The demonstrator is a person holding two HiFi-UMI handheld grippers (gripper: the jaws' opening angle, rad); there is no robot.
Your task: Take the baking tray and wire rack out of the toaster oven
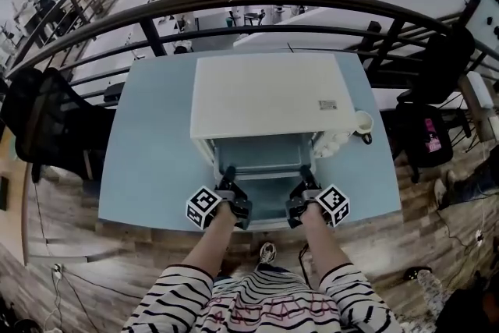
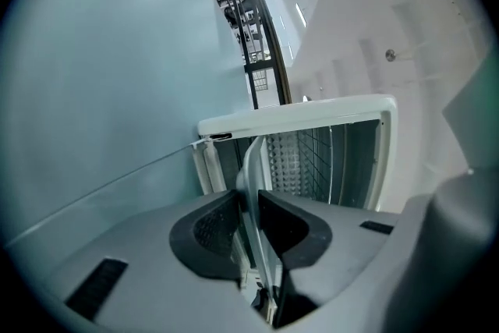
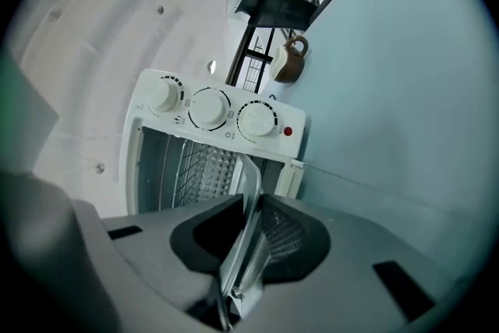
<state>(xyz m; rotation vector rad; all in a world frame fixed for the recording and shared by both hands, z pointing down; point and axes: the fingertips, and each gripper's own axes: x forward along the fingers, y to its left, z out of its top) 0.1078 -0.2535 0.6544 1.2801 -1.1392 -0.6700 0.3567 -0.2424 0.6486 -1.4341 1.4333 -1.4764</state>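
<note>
The white toaster oven (image 1: 265, 93) stands on a light blue table (image 1: 156, 160), its front open toward me. A grey metal baking tray (image 1: 265, 187) sticks out of its mouth. My left gripper (image 1: 229, 182) is shut on the tray's left rim (image 2: 251, 183), with the pads pressing on both sides of the thin edge. On the other side, my right gripper (image 1: 306, 182) is shut on the right rim (image 3: 249, 191) in the same way. Behind the tray, the wire rack (image 2: 320, 156) (image 3: 195, 168) lies inside the oven.
Three knobs (image 3: 209, 109) line the oven's control panel. A mug (image 1: 363, 124) stands on the table right of the oven. A dark railing (image 1: 257, 8) curves behind the table. A black chair (image 1: 43, 125) is at the left, bags (image 1: 429, 136) at the right.
</note>
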